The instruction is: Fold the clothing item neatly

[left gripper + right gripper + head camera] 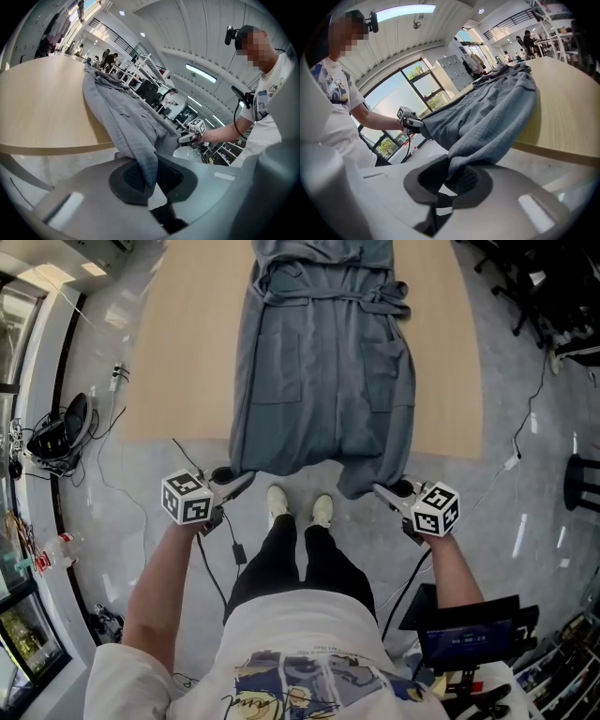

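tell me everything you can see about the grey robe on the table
The grey-blue robe looks like soft waffle-weave cloth, with two patch pockets and a tied belt at the waist. It lies spread flat on the wooden table, its hem reaching past the near edge. The left gripper and right gripper each pinch one hem corner.

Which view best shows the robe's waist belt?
The head view: the belt runs across the grey robe, knotted toward the picture's right. Both gripper views look along the robe from its hem end, where bunched folds hide the belt.
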`<state>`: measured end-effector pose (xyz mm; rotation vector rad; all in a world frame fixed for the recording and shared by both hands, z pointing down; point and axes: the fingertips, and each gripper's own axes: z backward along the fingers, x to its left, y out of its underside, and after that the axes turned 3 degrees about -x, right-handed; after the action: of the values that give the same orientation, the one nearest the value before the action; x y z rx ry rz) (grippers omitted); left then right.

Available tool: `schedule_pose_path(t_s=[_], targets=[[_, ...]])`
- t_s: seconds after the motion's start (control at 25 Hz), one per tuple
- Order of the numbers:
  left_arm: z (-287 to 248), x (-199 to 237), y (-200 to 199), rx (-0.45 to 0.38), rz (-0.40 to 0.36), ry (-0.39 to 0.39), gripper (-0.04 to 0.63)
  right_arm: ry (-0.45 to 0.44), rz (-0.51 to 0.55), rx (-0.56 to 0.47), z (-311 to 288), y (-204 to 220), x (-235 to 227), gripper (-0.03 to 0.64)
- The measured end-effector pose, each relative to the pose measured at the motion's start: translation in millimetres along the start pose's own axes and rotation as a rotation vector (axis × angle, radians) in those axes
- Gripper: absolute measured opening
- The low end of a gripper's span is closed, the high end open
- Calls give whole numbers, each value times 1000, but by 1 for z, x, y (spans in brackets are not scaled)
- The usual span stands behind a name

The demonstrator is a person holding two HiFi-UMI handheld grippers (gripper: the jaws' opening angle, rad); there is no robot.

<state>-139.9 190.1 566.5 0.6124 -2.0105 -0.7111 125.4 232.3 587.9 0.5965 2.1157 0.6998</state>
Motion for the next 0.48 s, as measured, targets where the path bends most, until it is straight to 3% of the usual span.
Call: schedule_pose_path(t_s=[0.28, 0.48], targets=[[12, -34, -21, -29, 8, 143, 21, -111, -15, -63, 5, -28, 42, 21], [24, -53, -59, -91, -11, 241, 21, -157, -10, -134, 15, -70, 53, 21]])
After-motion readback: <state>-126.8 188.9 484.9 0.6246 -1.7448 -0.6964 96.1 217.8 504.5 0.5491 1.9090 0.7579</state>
